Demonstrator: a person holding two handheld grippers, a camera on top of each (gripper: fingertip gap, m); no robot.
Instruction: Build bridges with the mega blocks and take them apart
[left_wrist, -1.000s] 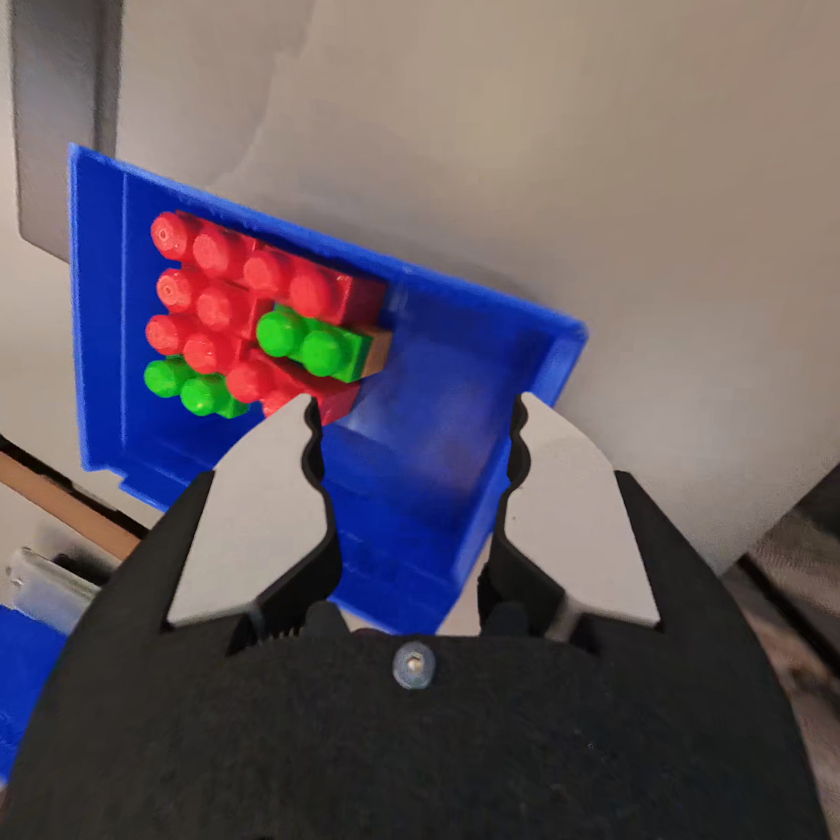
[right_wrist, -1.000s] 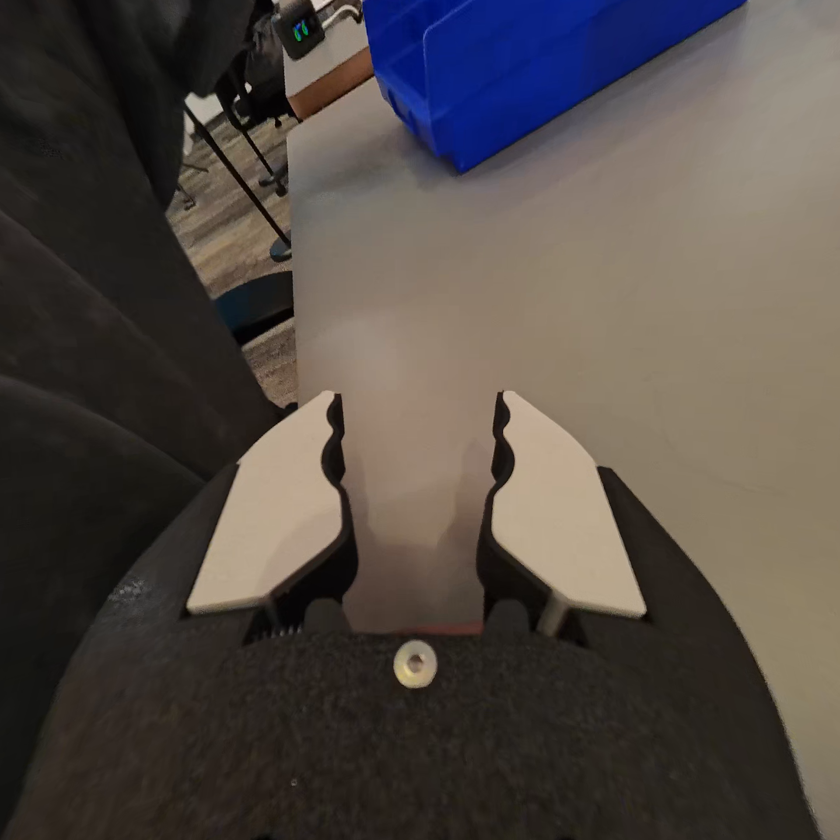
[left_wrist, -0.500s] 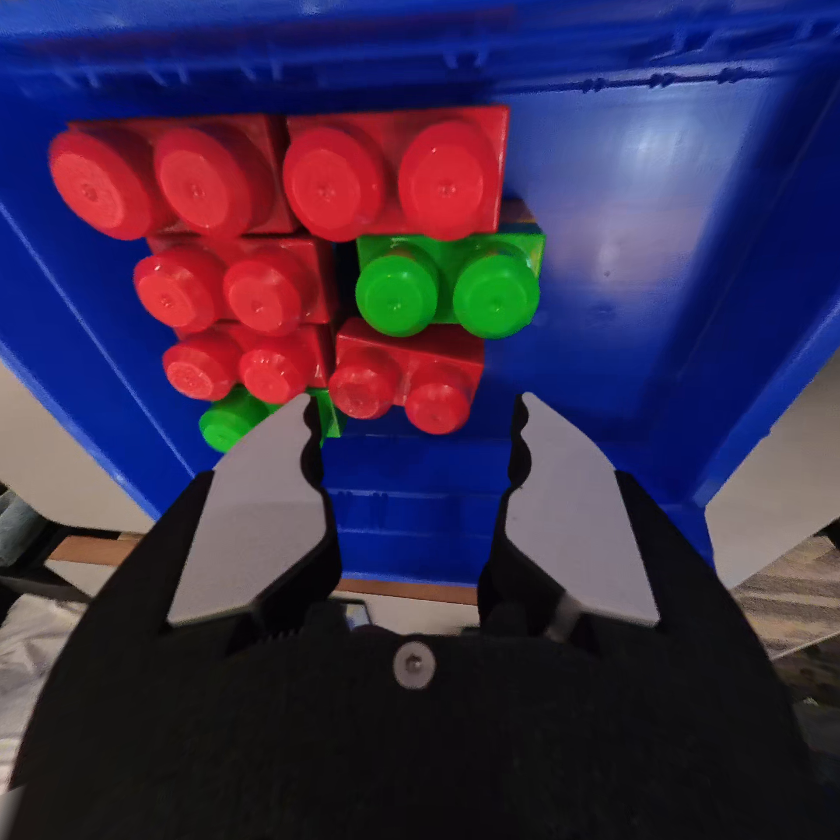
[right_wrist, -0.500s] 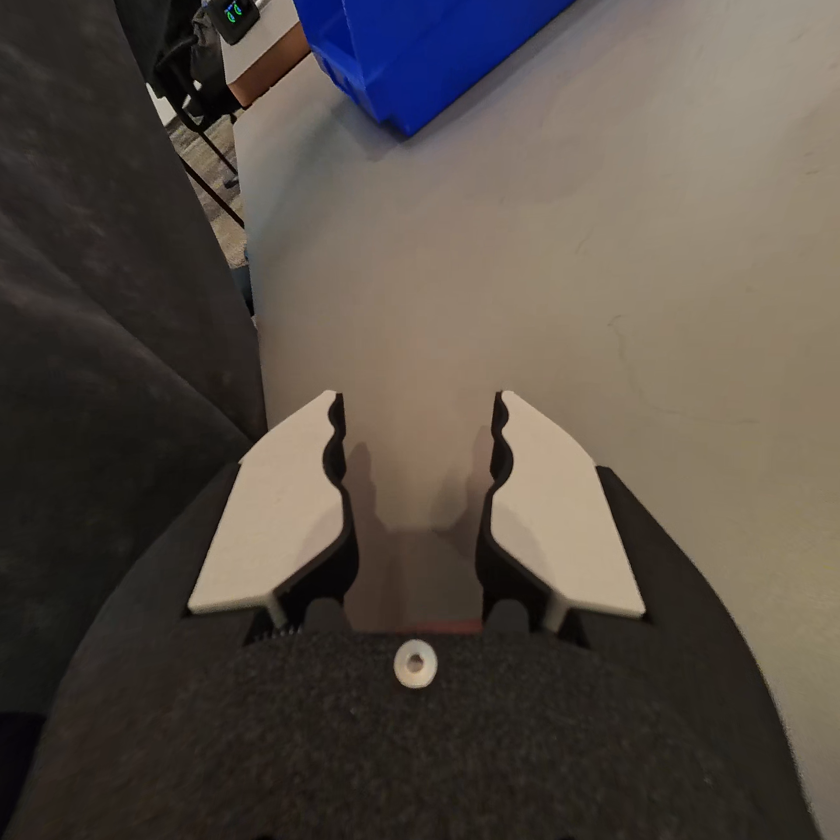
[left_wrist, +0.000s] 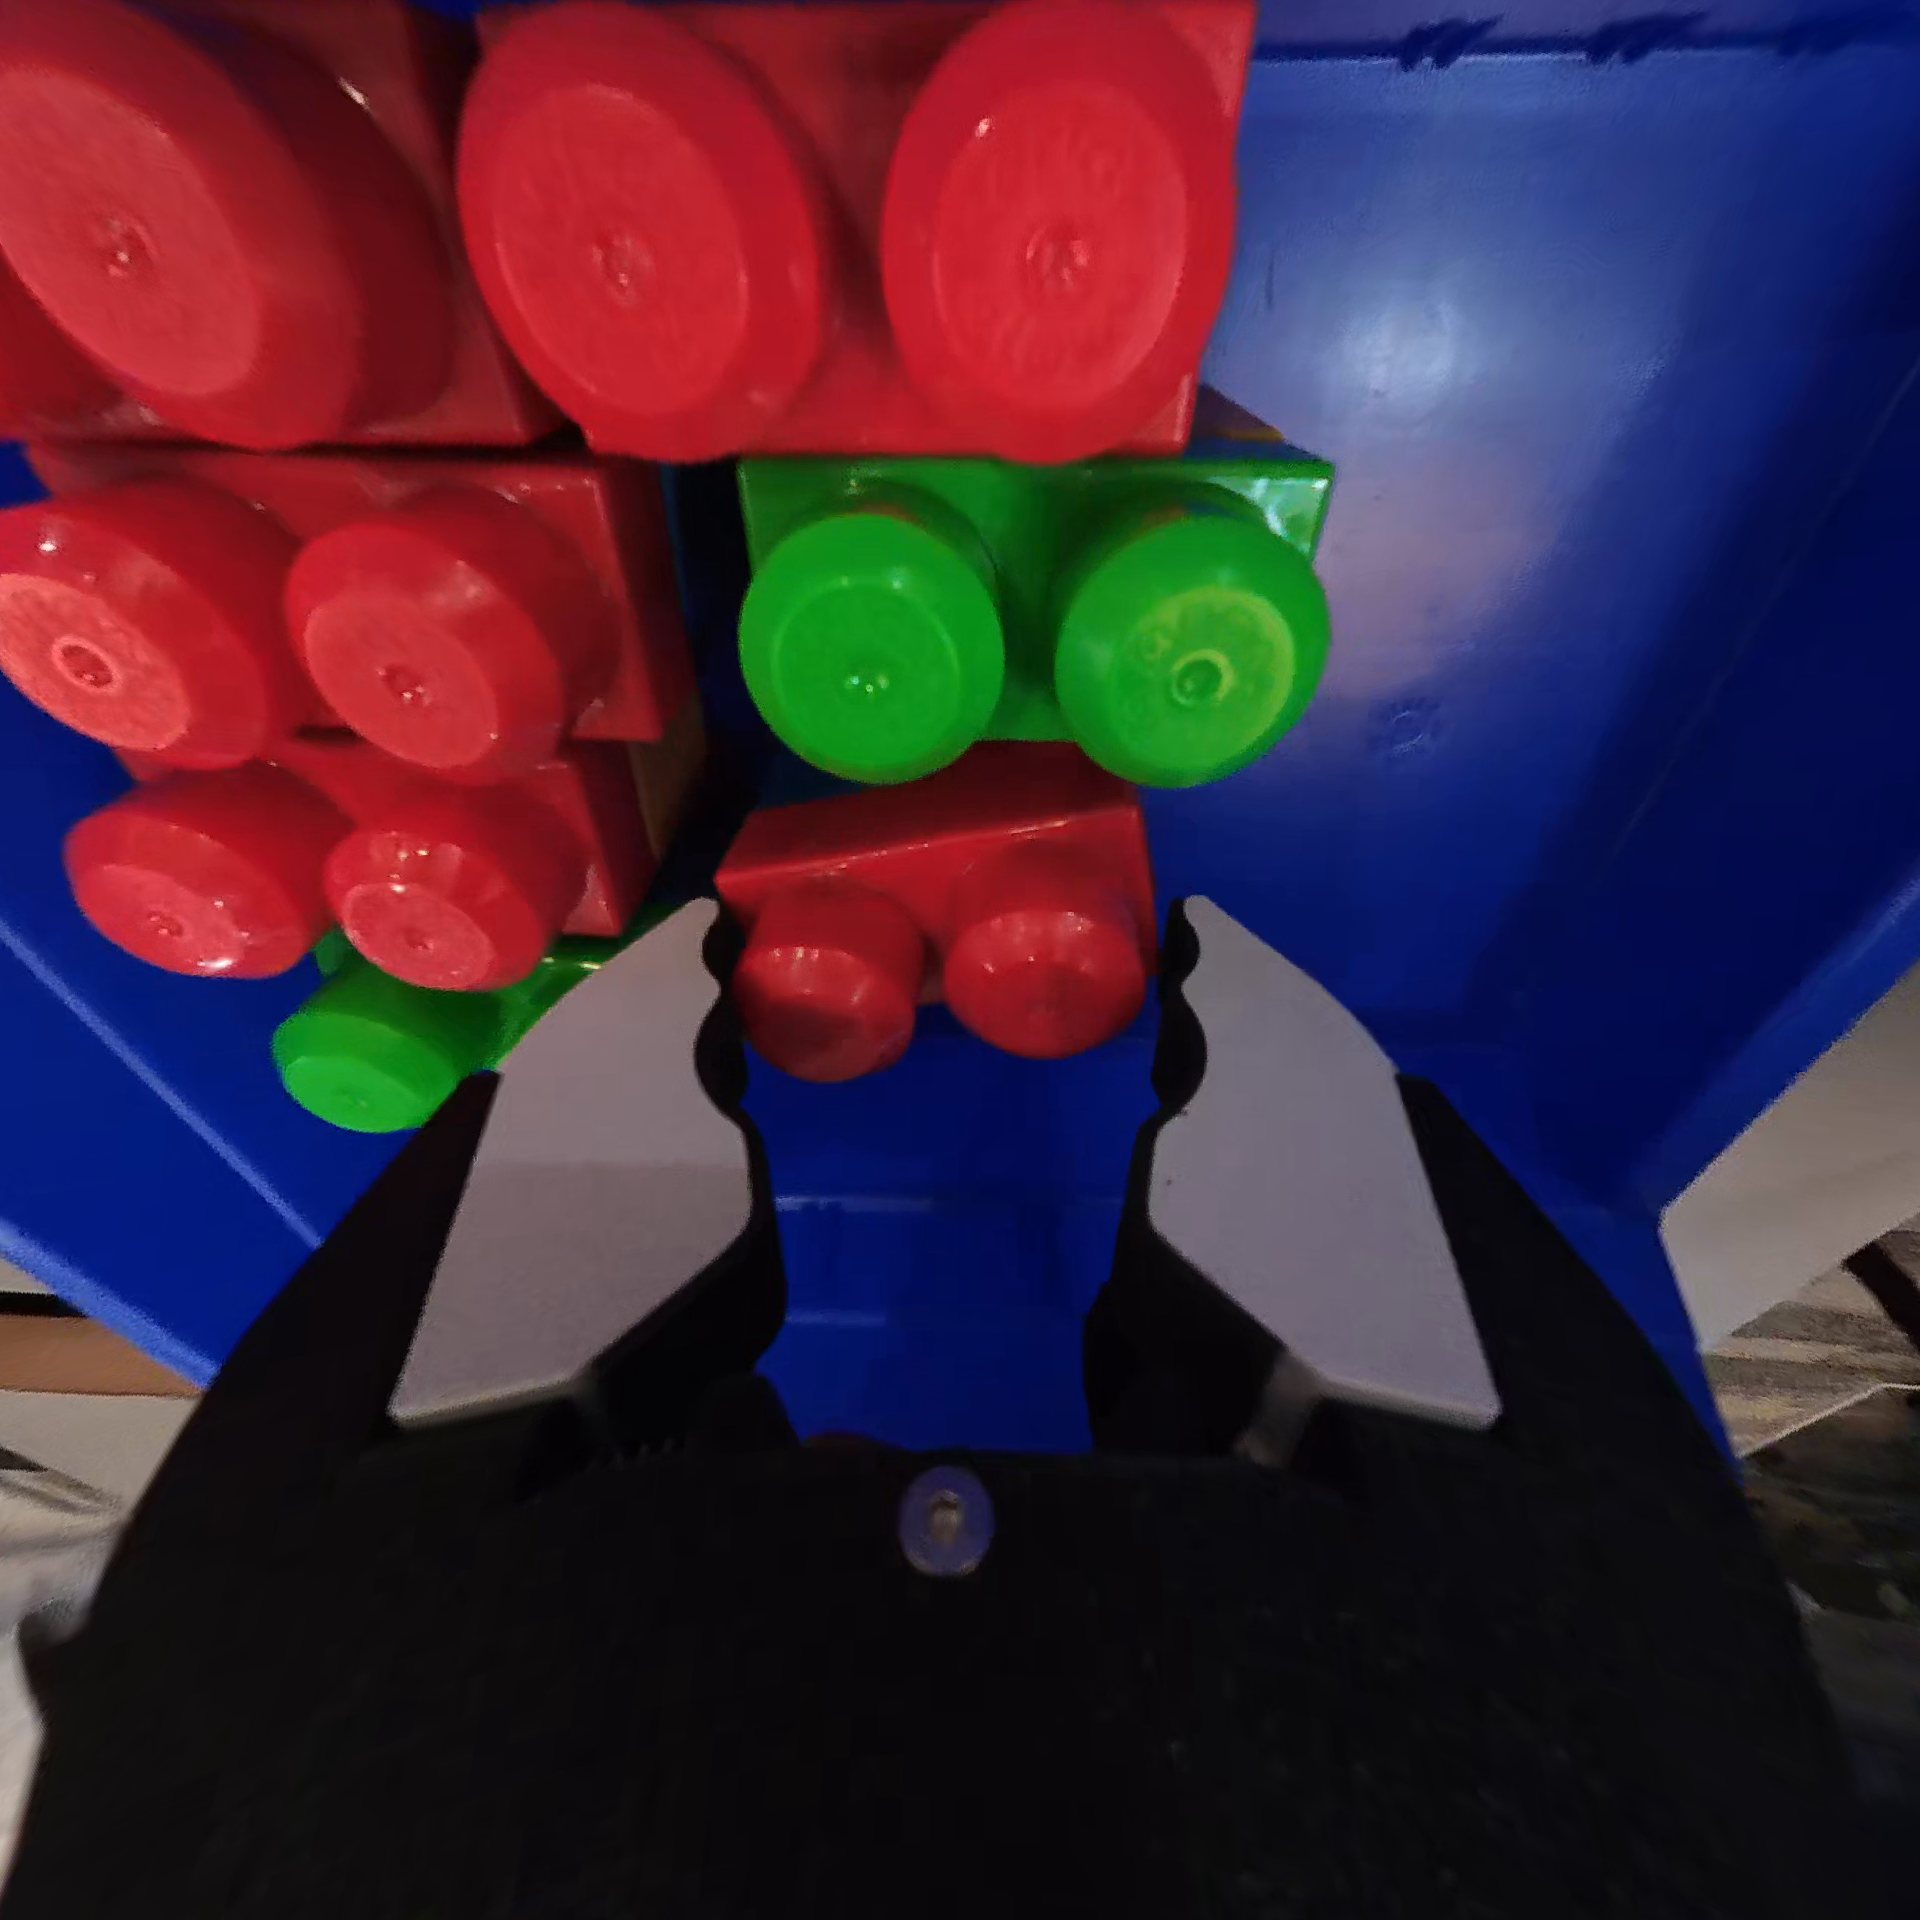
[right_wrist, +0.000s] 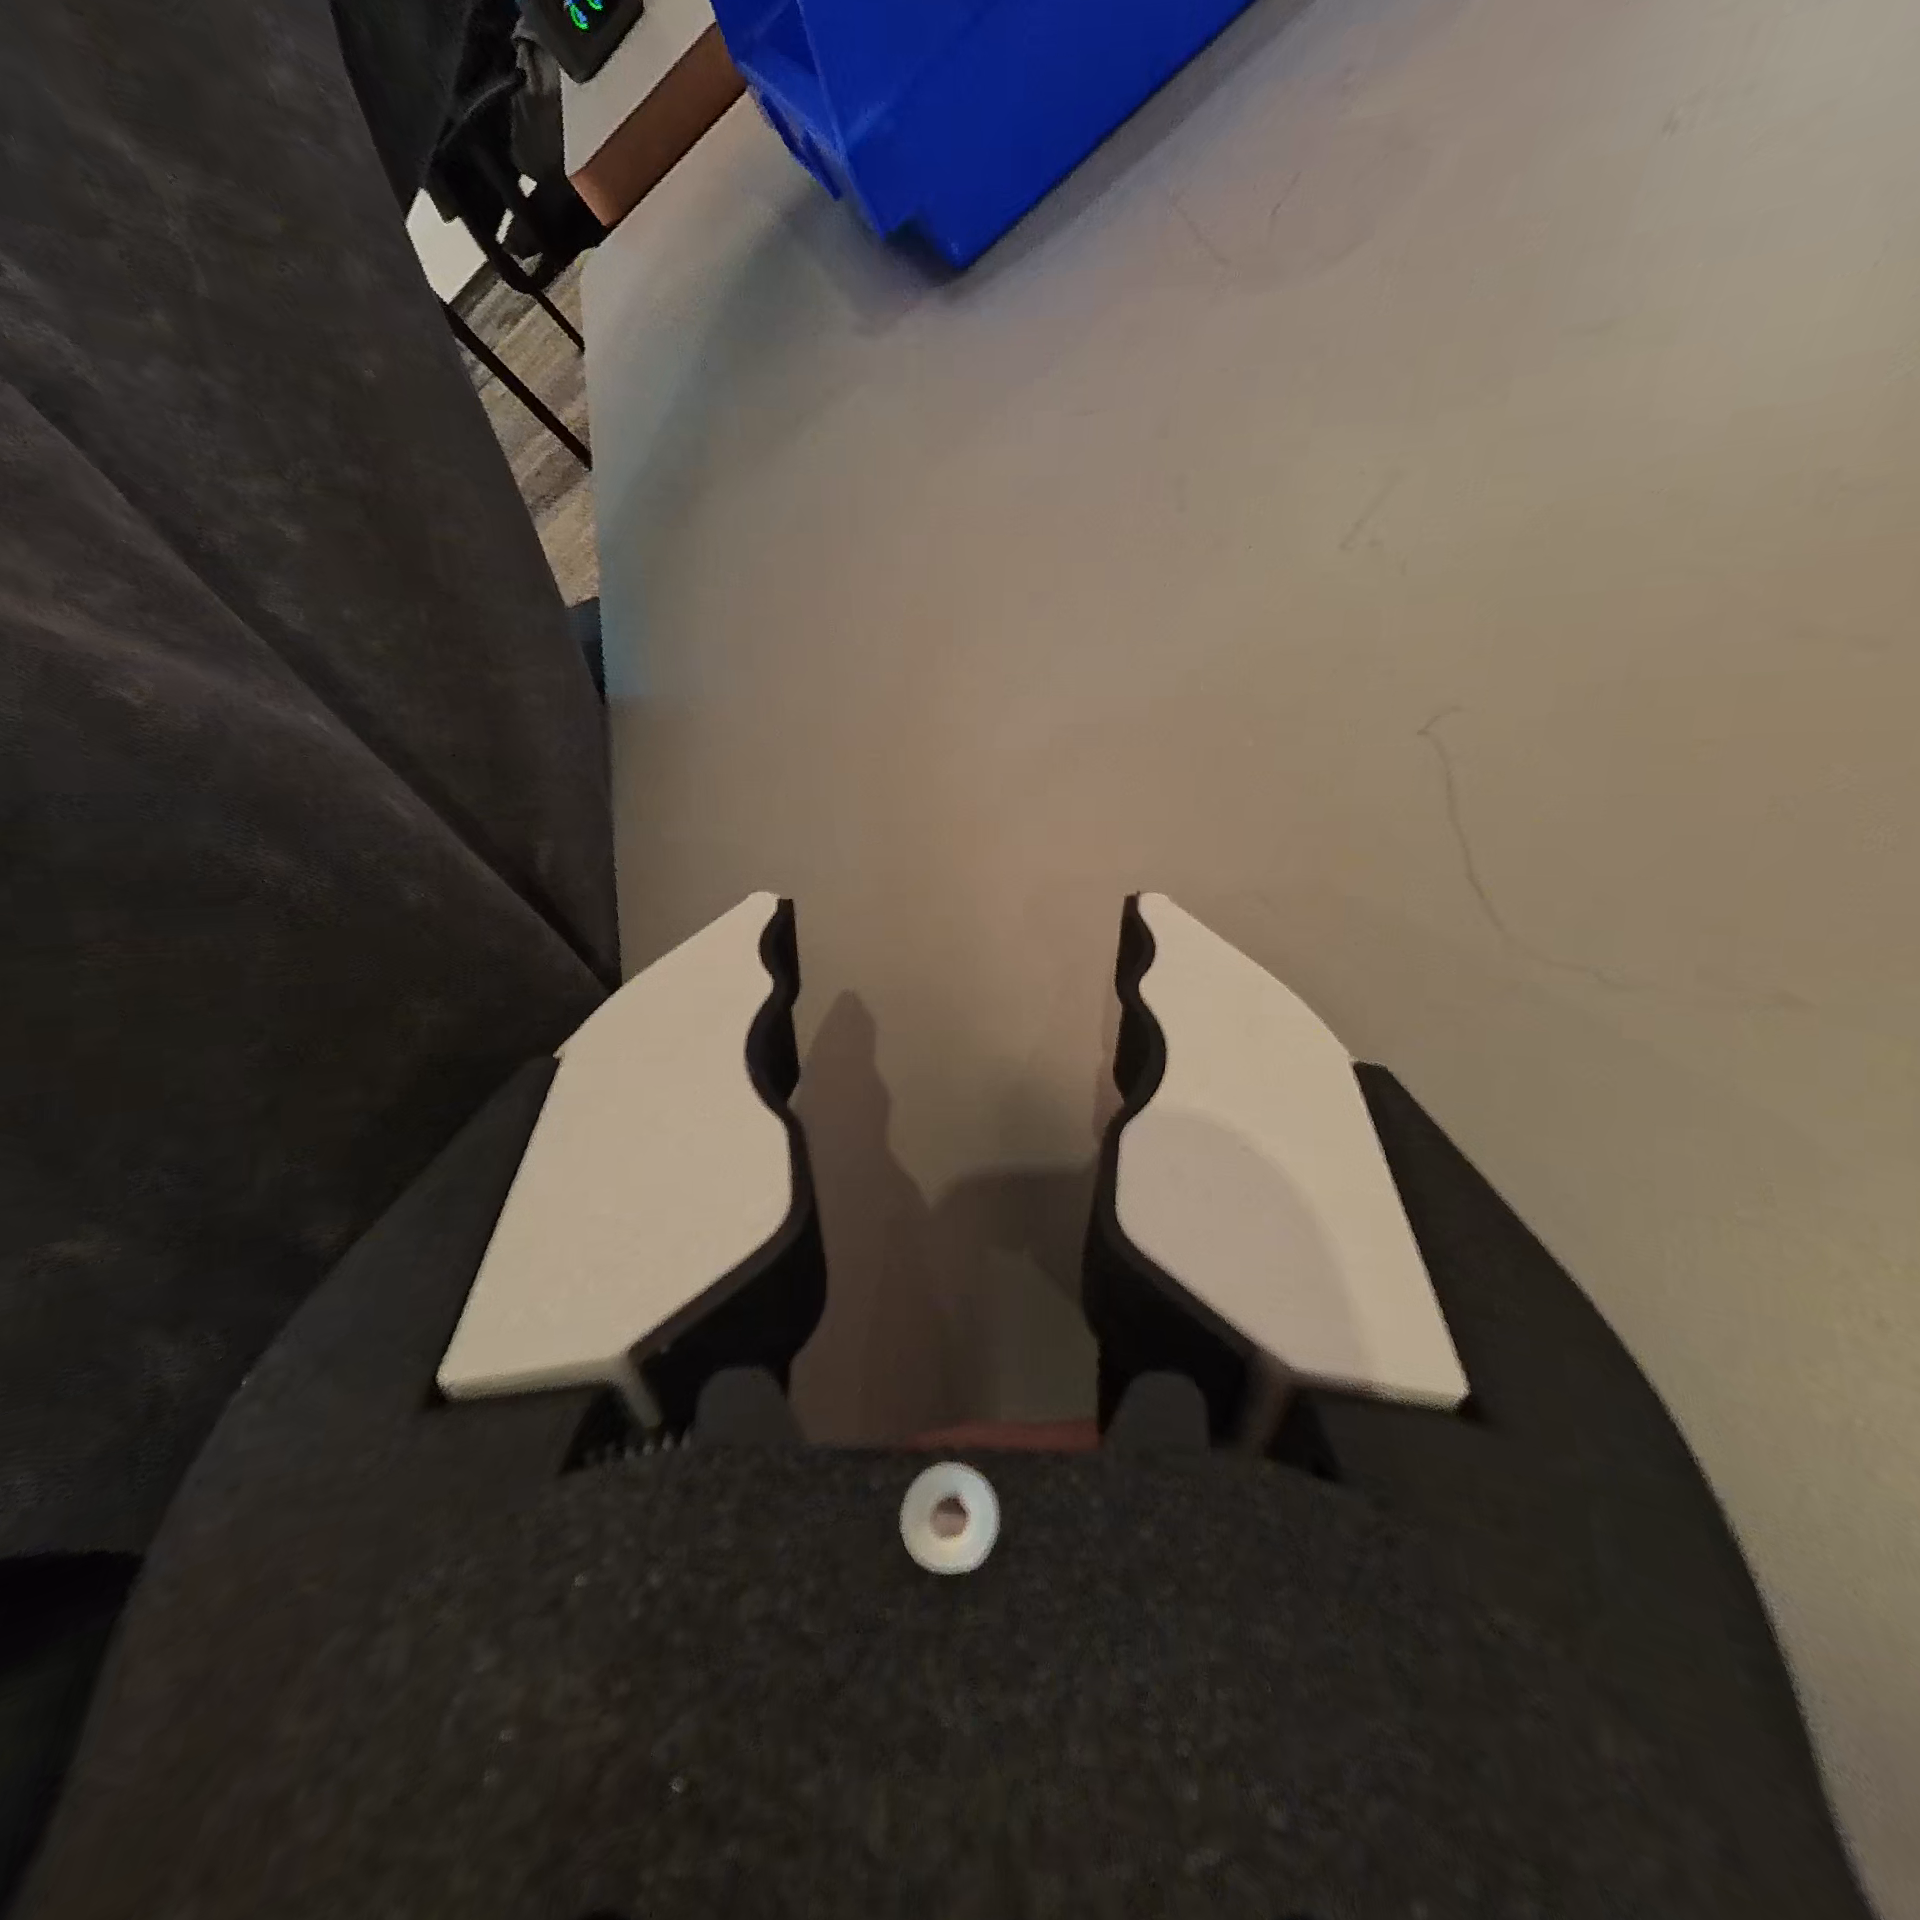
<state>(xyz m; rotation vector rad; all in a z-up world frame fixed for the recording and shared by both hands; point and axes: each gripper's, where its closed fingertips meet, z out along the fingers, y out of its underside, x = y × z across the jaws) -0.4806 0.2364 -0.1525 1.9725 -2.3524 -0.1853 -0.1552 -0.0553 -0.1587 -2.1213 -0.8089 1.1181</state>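
Left wrist view: the left gripper is spread, its jaws standing either side of a small red two-stud block at centre frame. The fingertips flank the block's short ends; whether they touch it cannot be told. Nothing is pinched yet.

Above this block sits a green two-stud block, and above that a larger-looking red two-stud block at the top of the frame. To the left lie further red blocks, with a second green block partly hidden behind the left fingertip at lower left. All rest inside a blue bin, whose floor and walls fill the right side of the frame.

Handling judgement: the blocks appear to be hollow moulded plastic, so light and rigid, with glossy faces that may slip under an uneven pinch. Take hold across the two flat short ends of the body, below the studs, not on the rounded studs. The block looks tilted and pressed against its green neighbour, so it may drag that one along when lifted.

Right wrist view: the right gripper is also spread and empty, hovering low over a bare grey table. A corner of the blue bin shows at the top of the frame, well apart; dark fabric fills the left edge.
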